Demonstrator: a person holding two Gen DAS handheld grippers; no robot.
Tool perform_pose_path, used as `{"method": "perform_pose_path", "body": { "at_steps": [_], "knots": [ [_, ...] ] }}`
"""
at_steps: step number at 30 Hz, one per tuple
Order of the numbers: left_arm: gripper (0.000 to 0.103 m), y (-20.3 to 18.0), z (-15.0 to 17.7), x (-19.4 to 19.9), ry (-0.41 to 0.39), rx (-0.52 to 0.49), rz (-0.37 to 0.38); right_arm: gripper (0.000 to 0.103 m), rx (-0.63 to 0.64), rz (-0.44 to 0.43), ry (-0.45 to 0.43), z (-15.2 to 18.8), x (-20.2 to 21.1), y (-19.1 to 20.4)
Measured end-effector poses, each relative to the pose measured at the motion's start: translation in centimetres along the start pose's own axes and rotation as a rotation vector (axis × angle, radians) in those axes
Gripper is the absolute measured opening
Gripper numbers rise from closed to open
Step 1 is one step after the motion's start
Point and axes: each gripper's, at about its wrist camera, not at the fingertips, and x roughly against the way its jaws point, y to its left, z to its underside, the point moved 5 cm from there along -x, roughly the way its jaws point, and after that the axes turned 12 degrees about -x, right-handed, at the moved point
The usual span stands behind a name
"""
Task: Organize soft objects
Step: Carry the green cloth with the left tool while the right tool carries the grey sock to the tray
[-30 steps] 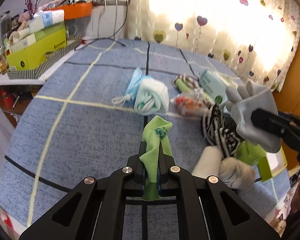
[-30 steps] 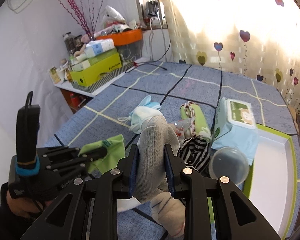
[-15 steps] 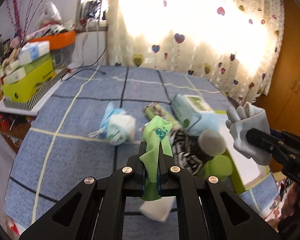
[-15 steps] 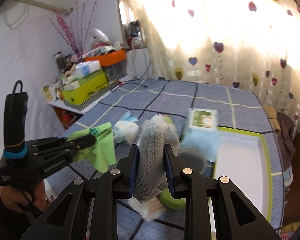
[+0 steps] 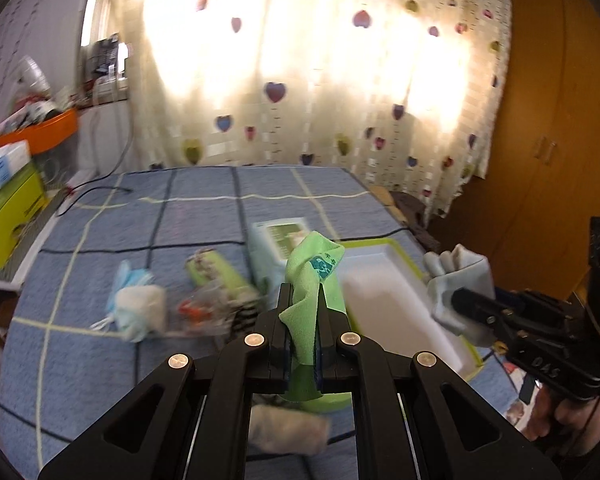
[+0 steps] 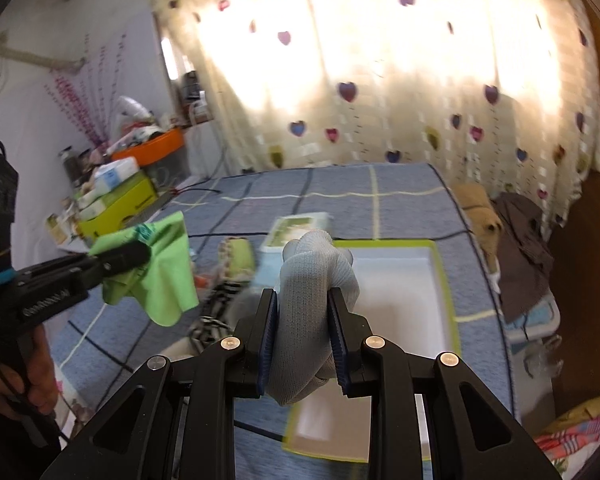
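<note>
**Two soft items lifted, tray not yet filled**

The green cloth (image 5: 314, 280), a thin, limp microfibre square with a teal printed mark, hangs pinched in the left claw (image 5: 302, 322) at the centre of the left wrist view, its free corner flopping forward. The grey knit glove (image 6: 314, 300), ribbed and stretchy, bulges between the pads of the right claw (image 6: 303, 332), which is clamped on its bunched body at the centre of the right wrist view. Both are held in the air above the blue checked bedspread (image 5: 120, 360).

Below and just right of centre lies the white tray with a lime-green rim (image 6: 444, 280); its floor looks bare, so sorting appears barely begun. Left to gather, by my reckoning: a face mask and white bundle (image 5: 138, 312) at middle left, a striped black-and-white fabric (image 6: 212, 324), a fuzzy pale item (image 5: 288, 428) at bottom centre, and a blurred green roll (image 5: 210, 272). A wipes pack (image 5: 278, 240) sits beside the tray.
</note>
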Motion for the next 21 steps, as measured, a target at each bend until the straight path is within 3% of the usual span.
{"method": "perform_pose_path", "body": {
  "at_steps": [7,21],
  "knots": [
    [0.008,-4.0,-1.3,-2.7,0.026,-0.031,0.081,0.024,-0.051,0.046,0.037,0.5,-1.2,-4.3],
    [0.008,-8.7,0.4,-11.4,0.208,-0.055,0.165,0.024,-0.08,0.105,0.176,1.8,-7.9,-9.6]
  ]
}}
